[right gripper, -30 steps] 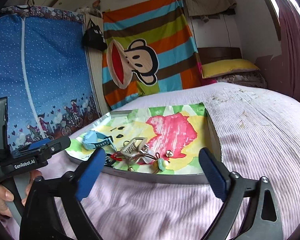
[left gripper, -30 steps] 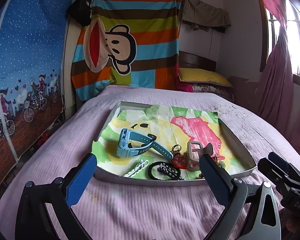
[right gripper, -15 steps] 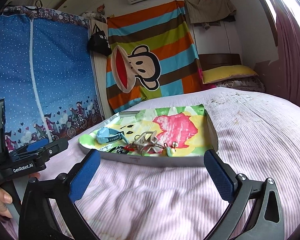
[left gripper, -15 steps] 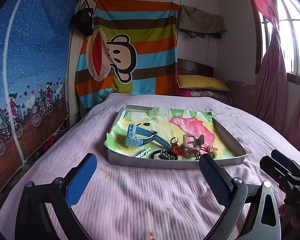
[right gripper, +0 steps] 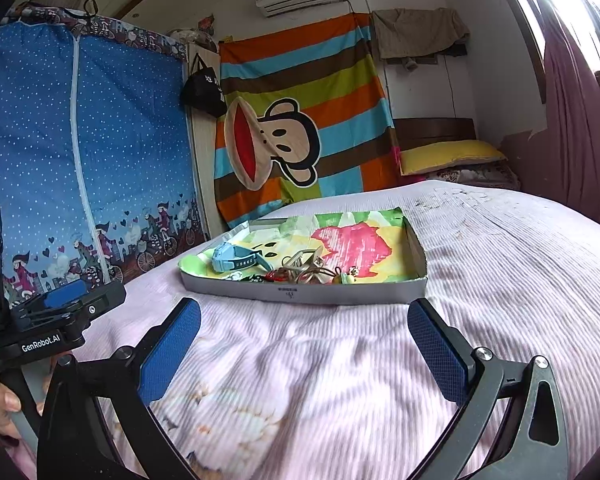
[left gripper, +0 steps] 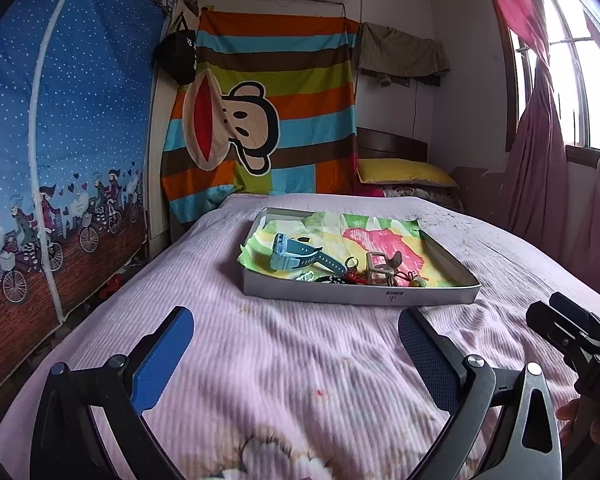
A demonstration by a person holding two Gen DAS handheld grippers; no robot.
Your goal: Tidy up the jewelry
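White lettering "GenRobot.AI" stands on the black body of the left gripper (right gripper: 56, 312), at about 8 o'clock in the right wrist view. At 4 o'clock in the left wrist view, the black housing of the right gripper (left gripper: 576, 340) bears the letters "DAS". The small label on the shallow grey cardboard tray's front wall (right gripper: 300, 293) is too small to read.

The bed (left gripper: 300, 344) wears a matt, ribbed lilac cloth. The shallow tray (left gripper: 356, 294) looks like grey cardboard, lined with smooth printed paper. The blue watch (left gripper: 296, 257) is plastic with a slight sheen. The left gripper (left gripper: 296, 354) has matt black arms and textured blue pads (left gripper: 162, 360); the right gripper (right gripper: 304, 354) matches.
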